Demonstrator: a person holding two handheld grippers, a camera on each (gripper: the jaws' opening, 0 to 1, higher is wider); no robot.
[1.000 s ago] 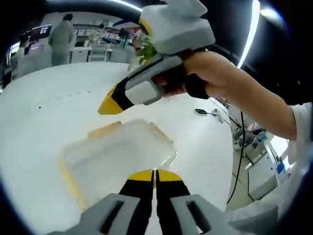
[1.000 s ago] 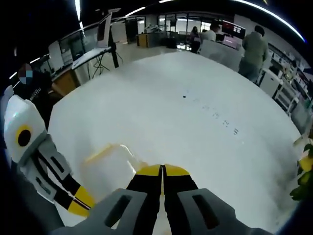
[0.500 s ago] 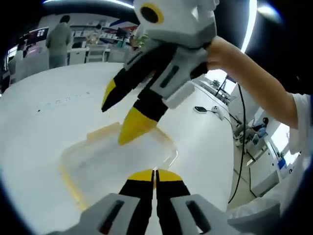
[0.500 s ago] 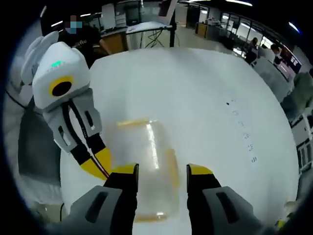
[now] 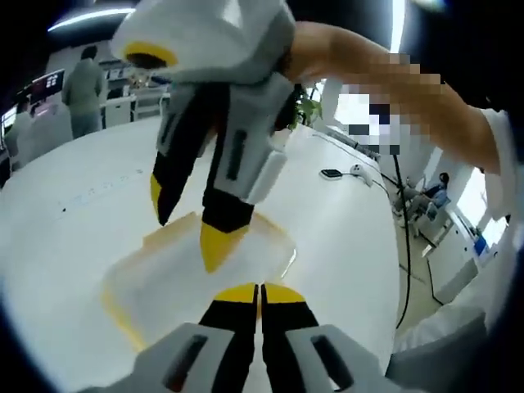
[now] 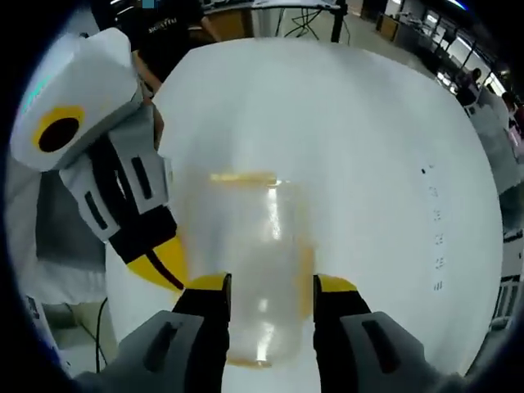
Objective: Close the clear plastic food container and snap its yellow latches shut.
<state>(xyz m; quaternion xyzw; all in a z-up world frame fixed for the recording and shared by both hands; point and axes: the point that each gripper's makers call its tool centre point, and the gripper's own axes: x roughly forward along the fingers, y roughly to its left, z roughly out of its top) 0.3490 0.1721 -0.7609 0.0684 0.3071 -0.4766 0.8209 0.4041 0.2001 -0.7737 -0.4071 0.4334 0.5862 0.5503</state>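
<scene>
Yellow-tipped right gripper [image 6: 268,285], jaws spread, now hangs lower over the clear container [image 6: 250,262] than a moment ago; left gripper [image 5: 260,290] stays closed, empty.

The right tool [image 5: 184,233] covers the middle of the container [image 5: 155,278] in the left gripper view. In the right gripper view, the container's [image 6: 262,246] near edge lies behind the right tool [image 6: 270,286]. Latch positions cannot be determined through the blurred clear plastic. The far markings [image 6: 436,237] on the counter [image 6: 352,123] are too small to read.
</scene>
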